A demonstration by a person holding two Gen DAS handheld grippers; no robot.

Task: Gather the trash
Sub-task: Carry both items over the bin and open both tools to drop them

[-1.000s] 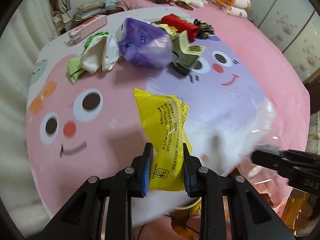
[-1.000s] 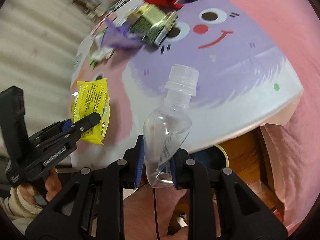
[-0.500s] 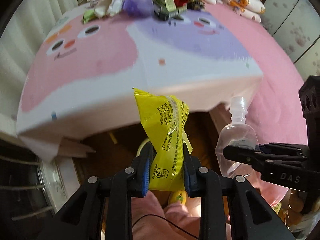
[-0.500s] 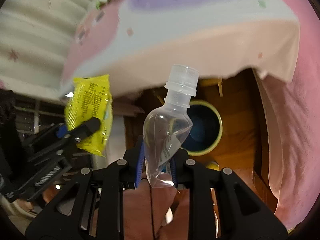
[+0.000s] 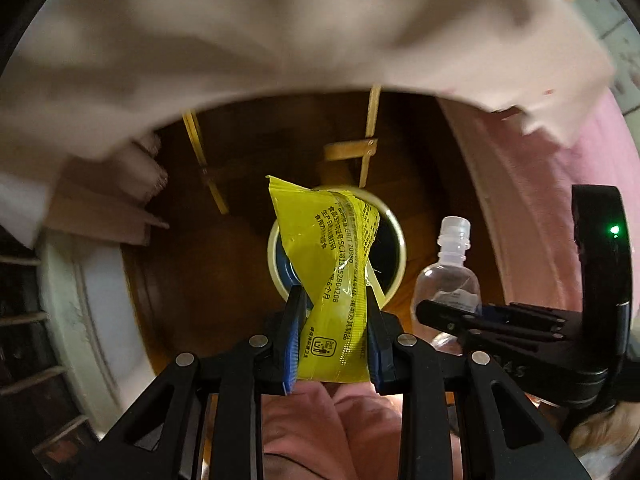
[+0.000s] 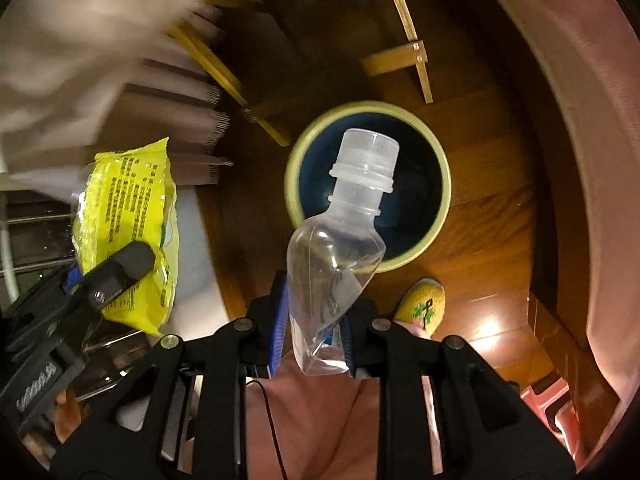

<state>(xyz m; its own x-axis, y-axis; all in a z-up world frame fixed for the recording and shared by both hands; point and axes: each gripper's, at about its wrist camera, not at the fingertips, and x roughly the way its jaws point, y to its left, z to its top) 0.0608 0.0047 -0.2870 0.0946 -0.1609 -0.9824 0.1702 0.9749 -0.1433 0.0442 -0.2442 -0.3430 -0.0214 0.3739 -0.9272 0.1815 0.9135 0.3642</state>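
My left gripper [image 5: 332,340] is shut on a yellow snack wrapper [image 5: 334,280], which stands up between its blue pads. Behind the wrapper on the wooden floor sits a round bin [image 5: 396,240] with a pale yellow rim and a dark blue inside. My right gripper [image 6: 312,332] is shut on a crushed clear plastic bottle [image 6: 340,248] with a white cap, held over the bin [image 6: 440,184]. In the right wrist view the wrapper [image 6: 124,216] and left gripper [image 6: 112,276] show at the left. The bottle [image 5: 450,280] and right gripper [image 5: 452,316] show at the right of the left wrist view.
A white cloth edge [image 5: 240,40] hangs over the top of the view, with wooden table legs [image 6: 412,40] under it. Pink bedding [image 6: 580,120] lies to the right. A foot in a yellow slipper [image 6: 422,304] stands by the bin. A white cabinet [image 5: 80,300] is at the left.
Both grippers have dropped from the tabletop to below its edge and tilted down. The bin now lies straight ahead of the wrapper and the bottle. Both holds are unchanged.
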